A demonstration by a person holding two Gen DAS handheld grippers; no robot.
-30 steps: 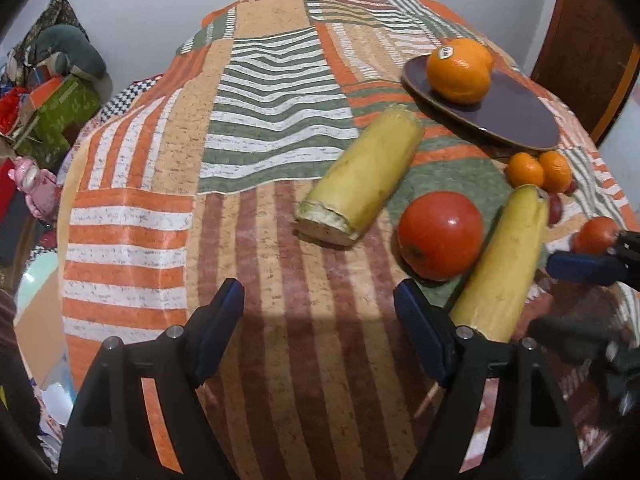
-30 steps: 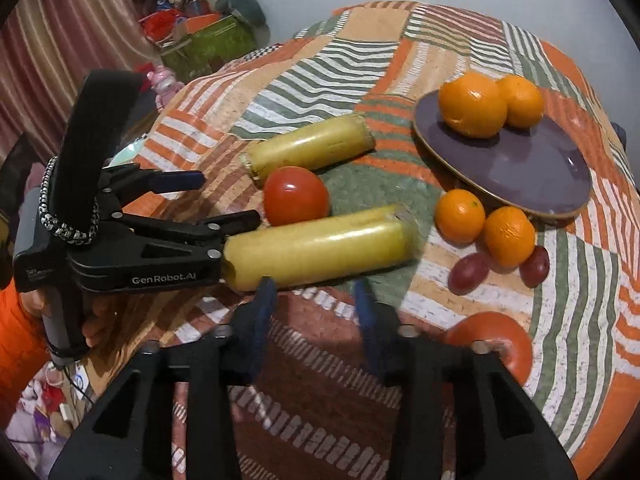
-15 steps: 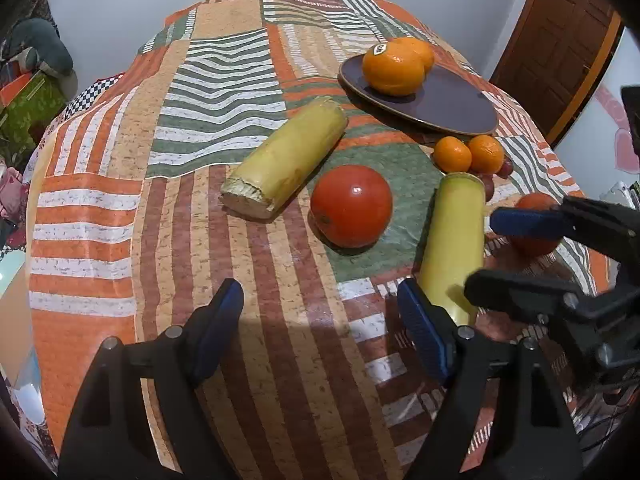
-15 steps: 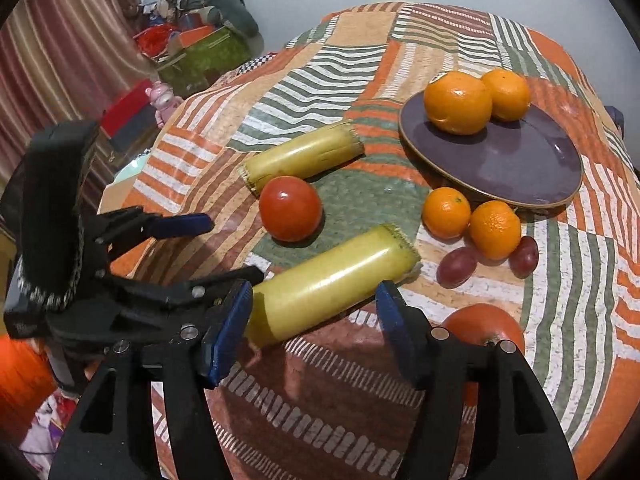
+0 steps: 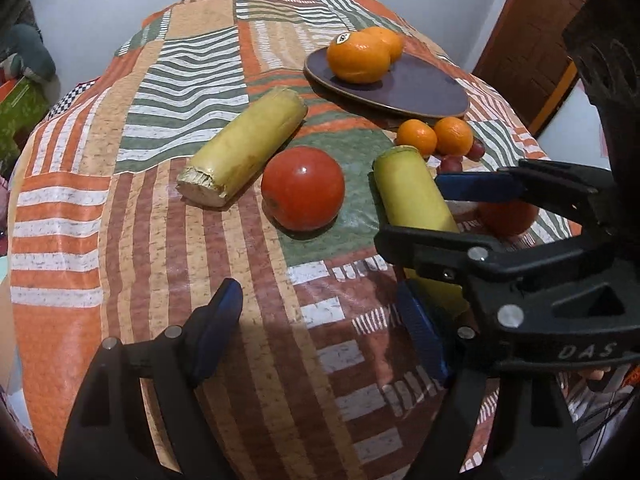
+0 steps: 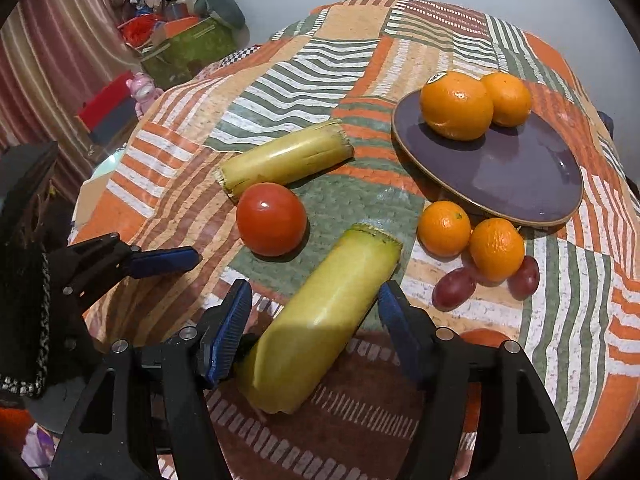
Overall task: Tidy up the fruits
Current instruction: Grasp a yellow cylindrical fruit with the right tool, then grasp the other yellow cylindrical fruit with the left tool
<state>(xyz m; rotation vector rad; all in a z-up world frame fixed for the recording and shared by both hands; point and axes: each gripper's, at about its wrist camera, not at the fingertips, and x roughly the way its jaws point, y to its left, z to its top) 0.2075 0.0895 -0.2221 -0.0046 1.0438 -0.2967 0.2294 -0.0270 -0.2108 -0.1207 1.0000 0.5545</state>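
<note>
Near cane piece: your right gripper straddles this smooth, waxy yellow-green cylinder with fibrous cut ends; it lies on the cloth, jaws spread, neither blue pad clearly pressing it.
Left gripper: your jaws stand wide apart over bare cloth, nothing between them; ribbed blue pads, black plastic arms.
Far cane piece: same stubby cylinder shape, ragged pale cut end, lying just beside the tomato.
Tomato: glossy, round, red, between the two cane pieces.
Second tomato: mostly hidden behind your right gripper.
Plate: flat, dark purple, glazed, with a thin tan rim; it carries two large dimpled oranges, one with a sticker.
Mandarins: two small ones touching each other on the cloth, just off the plate's edge.
Grapes: two smooth reddish ovals beside the mandarins.
Tablecloth: shiny wipe-clean patchwork of orange, green, brown and white stripes over a rounded table.
Room: plain pale wall, brown wooden door, striped curtain, cluttered boxes and toys in the corner.
</note>
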